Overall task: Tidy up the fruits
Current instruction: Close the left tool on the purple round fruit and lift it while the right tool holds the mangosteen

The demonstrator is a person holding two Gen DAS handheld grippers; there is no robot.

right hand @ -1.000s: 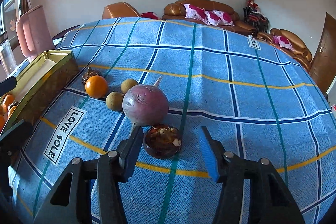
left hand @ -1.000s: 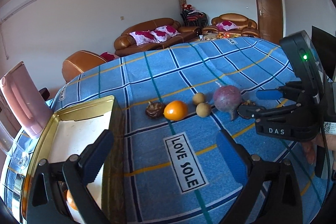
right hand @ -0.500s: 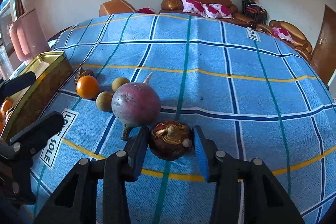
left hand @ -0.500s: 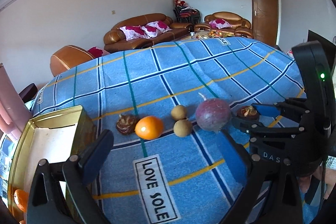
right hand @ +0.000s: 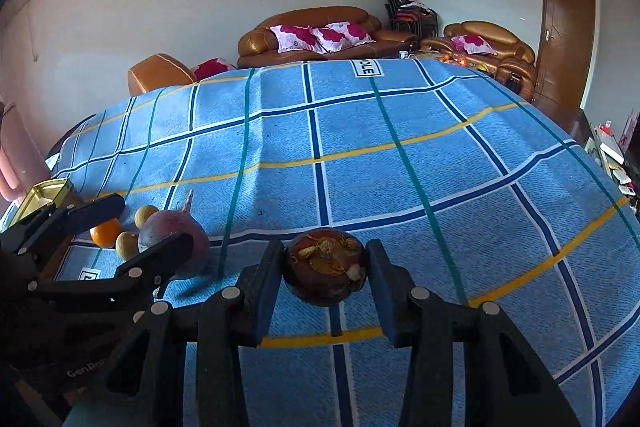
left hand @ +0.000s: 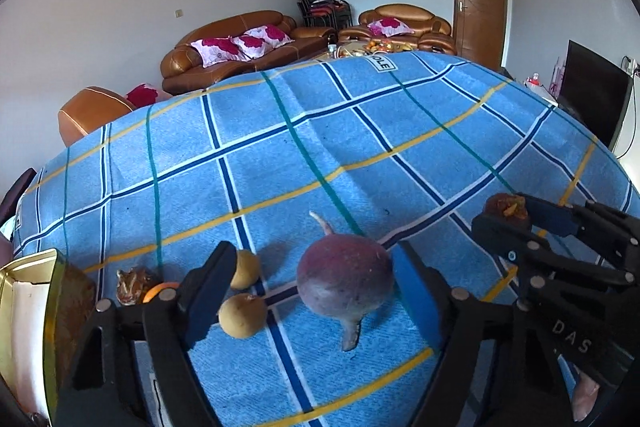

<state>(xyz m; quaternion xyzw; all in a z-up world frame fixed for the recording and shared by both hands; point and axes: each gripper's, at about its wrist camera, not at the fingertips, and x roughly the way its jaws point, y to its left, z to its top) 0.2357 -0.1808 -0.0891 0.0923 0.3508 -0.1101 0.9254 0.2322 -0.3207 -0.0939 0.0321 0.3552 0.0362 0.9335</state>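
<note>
Two tools are in your hands, and each frames a different fruit. Your right gripper [right hand: 325, 277] has its pads pressed against both sides of the dark brown mangosteen [right hand: 325, 269], so it is clamped on it; whether the fruit touches the blue plaid cloth [right hand: 360, 155] under it you cannot tell. Your left gripper [left hand: 308, 291] stands wide apart around the purple round fruit [left hand: 345, 281], the right pad just beside its skin, the left pad well clear, gripping nothing. That fruit lies on the cloth. Two small tan fruits [left hand: 242, 315] sit near the left pad. Most of the orange [left hand: 159, 290] is hidden behind that finger, and a second brown mangosteen [left hand: 132, 281] beside it is hard to make out. Only a corner of the gold tin [left hand: 28, 267] shows at the left edge, its contents cut off.
</note>
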